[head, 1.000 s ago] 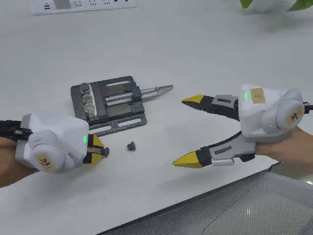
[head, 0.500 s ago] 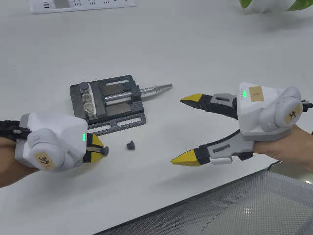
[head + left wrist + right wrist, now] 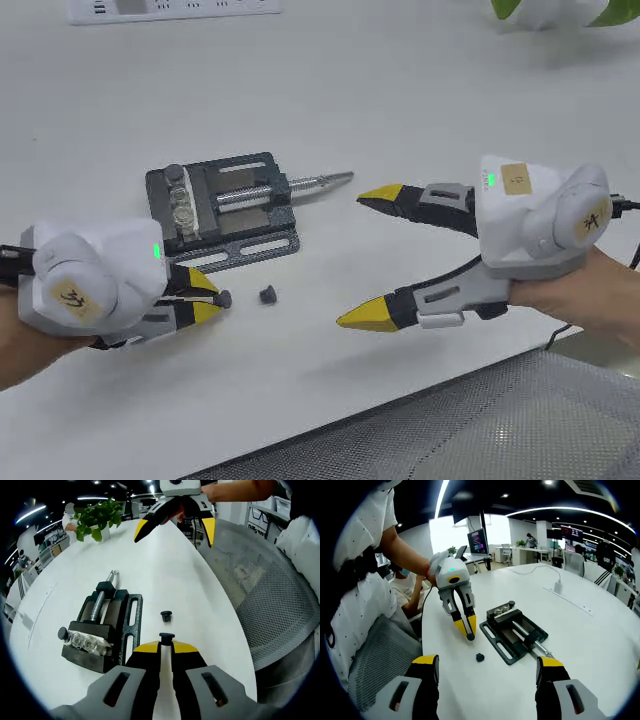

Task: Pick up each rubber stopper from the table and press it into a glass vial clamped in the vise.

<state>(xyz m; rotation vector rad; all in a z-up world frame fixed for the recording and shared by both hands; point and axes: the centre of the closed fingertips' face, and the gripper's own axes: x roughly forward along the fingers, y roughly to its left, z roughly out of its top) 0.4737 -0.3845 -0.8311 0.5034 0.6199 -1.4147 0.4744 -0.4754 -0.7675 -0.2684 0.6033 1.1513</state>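
My left gripper (image 3: 212,303) (image 3: 166,645) is shut on a dark rubber stopper (image 3: 225,298) (image 3: 166,638) held at its yellow tips, lifted just off the table in front of the vise. A second stopper (image 3: 267,295) (image 3: 166,615) (image 3: 479,657) lies on the table a little to its right. The black vise (image 3: 225,210) (image 3: 102,627) (image 3: 512,628) clamps a row of glass vials (image 3: 182,212) (image 3: 87,641) between its jaws at the left end. My right gripper (image 3: 372,255) (image 3: 487,667) hovers open to the right of the vise, holding nothing.
The vise's screw handle (image 3: 320,182) points right toward my right gripper. A white power strip (image 3: 170,8) lies at the table's far edge. A grey mesh chair (image 3: 480,430) stands below the table's near edge. A plant (image 3: 97,517) stands at the far end.
My left gripper has lifted and moved slightly right with the stopper in its tips. My right gripper has drifted a little left and up, still open.
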